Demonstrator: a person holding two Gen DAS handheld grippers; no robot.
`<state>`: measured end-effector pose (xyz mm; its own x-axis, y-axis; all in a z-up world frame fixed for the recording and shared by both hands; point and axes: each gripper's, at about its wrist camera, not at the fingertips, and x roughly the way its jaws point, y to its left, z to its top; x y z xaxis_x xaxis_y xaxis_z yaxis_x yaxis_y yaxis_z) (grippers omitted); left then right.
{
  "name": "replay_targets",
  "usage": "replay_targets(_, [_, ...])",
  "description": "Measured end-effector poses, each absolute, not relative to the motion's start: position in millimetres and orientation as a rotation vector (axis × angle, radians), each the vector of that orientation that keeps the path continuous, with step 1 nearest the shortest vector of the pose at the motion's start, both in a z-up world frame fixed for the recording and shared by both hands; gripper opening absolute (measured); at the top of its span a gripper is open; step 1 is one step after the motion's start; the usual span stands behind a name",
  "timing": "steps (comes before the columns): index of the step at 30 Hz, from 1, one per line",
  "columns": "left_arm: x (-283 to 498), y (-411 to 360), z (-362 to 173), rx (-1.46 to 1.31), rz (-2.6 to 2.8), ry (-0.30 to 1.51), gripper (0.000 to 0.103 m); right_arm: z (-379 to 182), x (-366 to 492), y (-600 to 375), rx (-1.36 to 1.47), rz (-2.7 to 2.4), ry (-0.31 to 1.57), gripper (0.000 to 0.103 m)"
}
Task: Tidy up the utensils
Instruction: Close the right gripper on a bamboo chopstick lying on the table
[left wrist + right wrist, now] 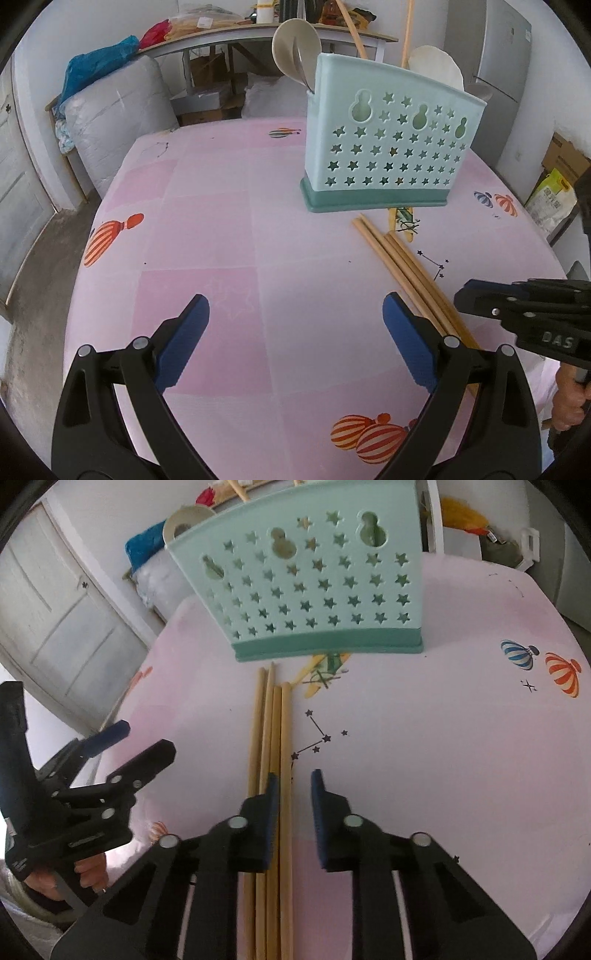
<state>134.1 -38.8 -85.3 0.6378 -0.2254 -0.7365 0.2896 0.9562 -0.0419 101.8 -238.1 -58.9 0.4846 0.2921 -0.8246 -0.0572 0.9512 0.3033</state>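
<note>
A mint-green utensil holder point(388, 147) with star holes stands on the pink tablecloth point(229, 236); spoons point(295, 48) and chopsticks stick out of its top. It also shows in the right wrist view point(314, 583). Several wooden chopsticks point(271, 731) lie side by side on the cloth in front of the holder; they show in the left wrist view point(402, 266) too. My right gripper point(293, 794) is open, low over the chopsticks, its jaws straddling the rightmost one. My left gripper point(295, 317) is open and empty, to the left of the chopsticks.
The table's far edge meets wrapped bundles point(118, 118) and a cluttered shelf point(258, 29). A door point(66, 627) stands left. A fridge point(506, 55) stands at the back right, and a printed bag point(554, 199) sits on the floor at right.
</note>
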Motion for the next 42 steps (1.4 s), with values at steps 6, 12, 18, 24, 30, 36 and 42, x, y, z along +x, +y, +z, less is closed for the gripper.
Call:
replay_targets(6, [133.6,-43.3,-89.8,0.087,-0.323,0.841,0.091,-64.3,100.4,-230.6,0.196,0.197,1.061,0.009])
replay_targets(12, [134.6,-51.3,-90.5,0.079,-0.367,0.835,0.091,-64.2,95.6,-232.1,0.211,0.193,1.063,0.009])
replay_targets(18, [132.4,-64.1,-92.3,0.098,-0.395,0.839,0.091,-60.0,93.3,-228.3,0.204,0.214,1.059,0.009])
replay_targets(24, [130.1,-70.4,-95.9,0.12,-0.408,0.846,0.091,-62.1,90.7,-223.2,0.181,0.23,1.066,0.009])
replay_targets(30, [131.3,-74.8,-96.8,0.121,-0.411,0.856,0.091,-64.6,89.3,-223.8,0.181,0.215,1.054,0.009])
replay_targets(36, [131.2,-84.9,-97.6,0.137,-0.424,0.858,0.091,-64.5,85.2,-234.4,0.188,0.158,1.039,0.009])
replay_targets(42, [133.6,-94.8,-106.1,0.191,-0.407,0.888,0.091,-66.1,78.3,-250.1,0.248,0.106,1.022,0.009])
